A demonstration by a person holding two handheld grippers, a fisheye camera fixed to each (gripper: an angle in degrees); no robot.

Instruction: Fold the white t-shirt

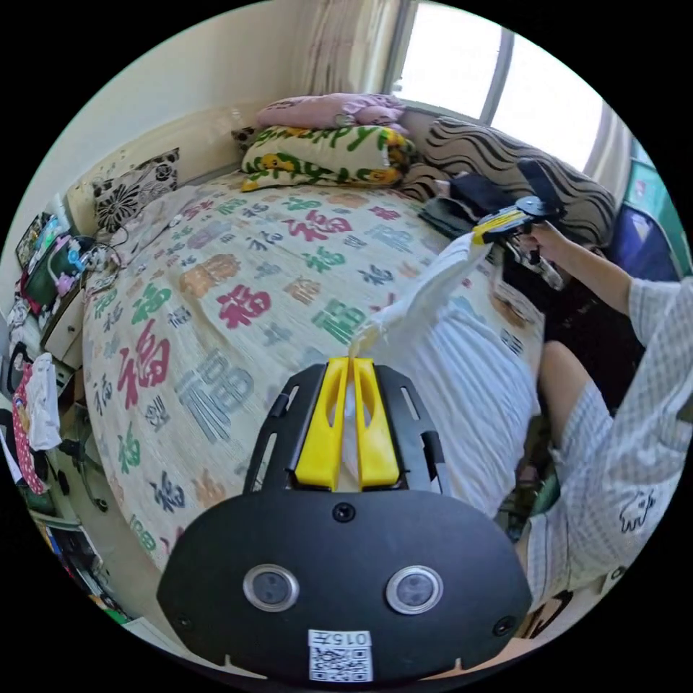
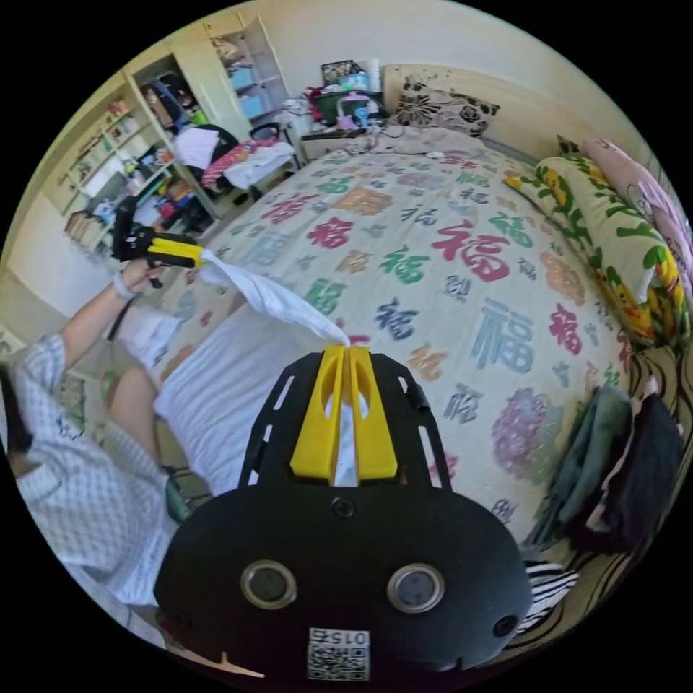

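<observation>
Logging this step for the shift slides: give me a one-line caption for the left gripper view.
Left gripper and right gripper stretch the white t-shirt taut above the patterned bed.

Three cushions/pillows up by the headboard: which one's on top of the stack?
The pink pillow. It lies on the green-and-yellow printed one; the black-and-white floral cushion stands apart, leaning against the headboard.

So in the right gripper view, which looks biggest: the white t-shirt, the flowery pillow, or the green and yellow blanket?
1. white t-shirt
2. green and yellow blanket
3. flowery pillow

The t-shirt is nearest the camera and the pillow farthest, so real sizes may differ.
</observation>
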